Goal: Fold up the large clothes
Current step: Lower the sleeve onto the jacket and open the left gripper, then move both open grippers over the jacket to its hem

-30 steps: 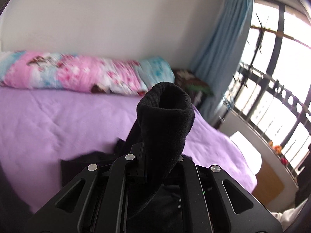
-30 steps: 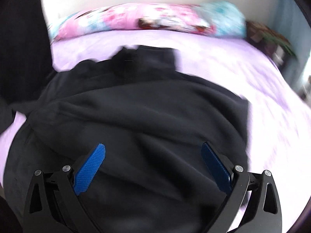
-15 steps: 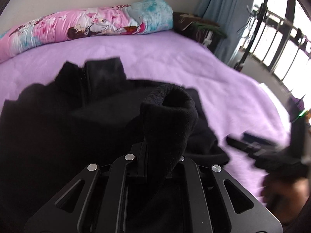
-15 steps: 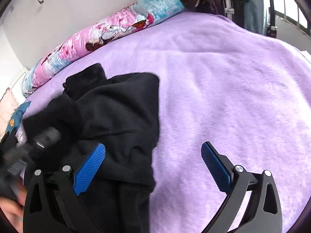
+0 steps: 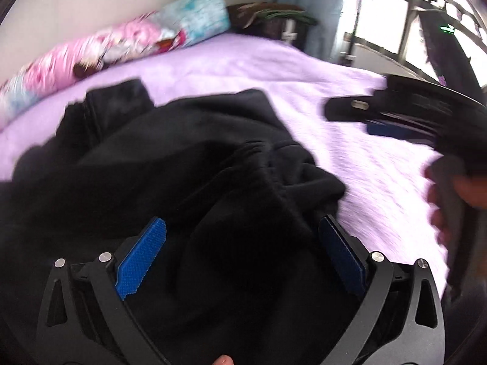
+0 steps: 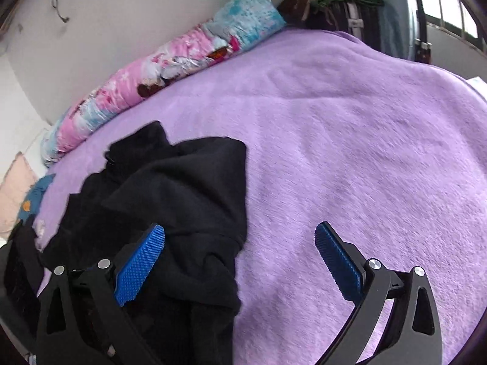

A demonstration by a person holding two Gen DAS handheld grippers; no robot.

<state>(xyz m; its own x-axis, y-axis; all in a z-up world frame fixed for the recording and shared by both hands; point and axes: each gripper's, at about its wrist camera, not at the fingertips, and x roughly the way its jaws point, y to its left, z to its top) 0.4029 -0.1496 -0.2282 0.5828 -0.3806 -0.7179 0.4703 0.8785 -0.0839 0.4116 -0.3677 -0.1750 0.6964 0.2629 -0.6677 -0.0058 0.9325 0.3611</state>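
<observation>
The left gripper [image 5: 242,255] hangs spread wide over the crumpled black fleece garment [image 5: 188,176], gripping nothing; whether its blue pads [image 5: 141,255] brush the cloth I cannot tell. The right gripper [image 6: 240,263] is equally wide and empty, one finger above the garment's edge, the other over the purple plush blanket [image 6: 350,140]. The fold looks barely begun: next calls for finding an edge or sleeve and spreading the bunched heap flat. Beyond lies a pink-and-blue rolled quilt [image 6: 170,70].

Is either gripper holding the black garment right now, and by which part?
Neither: left gripper and right gripper are both open; the black garment lies loose on the purple blanket.
</observation>
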